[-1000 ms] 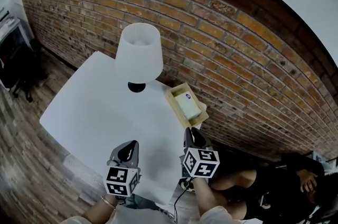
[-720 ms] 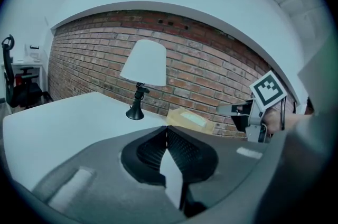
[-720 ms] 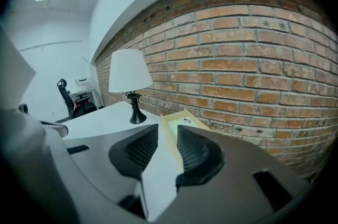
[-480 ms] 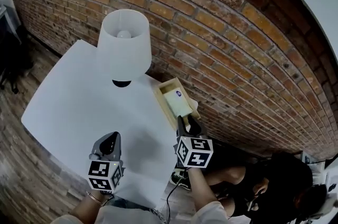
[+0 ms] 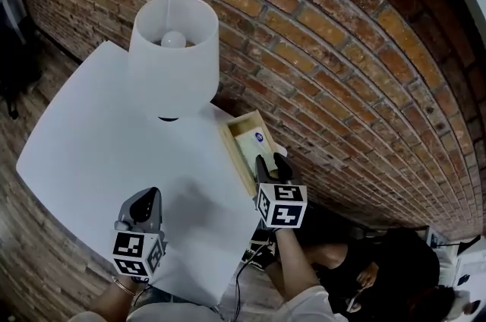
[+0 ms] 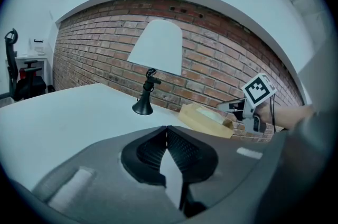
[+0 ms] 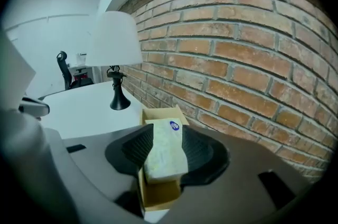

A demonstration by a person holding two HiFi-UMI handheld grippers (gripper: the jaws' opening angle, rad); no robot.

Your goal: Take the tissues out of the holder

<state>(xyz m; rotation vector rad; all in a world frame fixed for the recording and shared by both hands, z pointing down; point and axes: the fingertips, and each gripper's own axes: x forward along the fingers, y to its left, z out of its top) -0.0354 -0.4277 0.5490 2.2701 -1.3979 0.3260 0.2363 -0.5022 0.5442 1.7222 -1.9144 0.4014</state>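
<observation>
A wooden tissue holder (image 5: 237, 153) lies on the white table (image 5: 99, 138) by the brick wall, with a pale tissue pack (image 5: 254, 143) inside. My right gripper (image 5: 272, 160) is open at the holder's near end. Its jaws have just been opening, and in the right gripper view they stand on either side of the pack (image 7: 165, 151) without pressing it. The holder (image 7: 156, 194) shows beneath the pack. My left gripper (image 5: 150, 196) hovers over the table's front part, shut and empty, its tips meeting (image 6: 167, 129). From the left gripper view the holder (image 6: 203, 118) is far right.
A lamp with a white shade (image 5: 173, 55) and black base (image 6: 142, 106) stands on the table just left of the holder. The brick wall (image 5: 342, 62) runs close behind. A seated person's legs (image 5: 342, 260) are below the table's right edge.
Both grippers have moved forward toward the wall. The right one has reached the holder's near end and its jaws have spread apart around the pack.
</observation>
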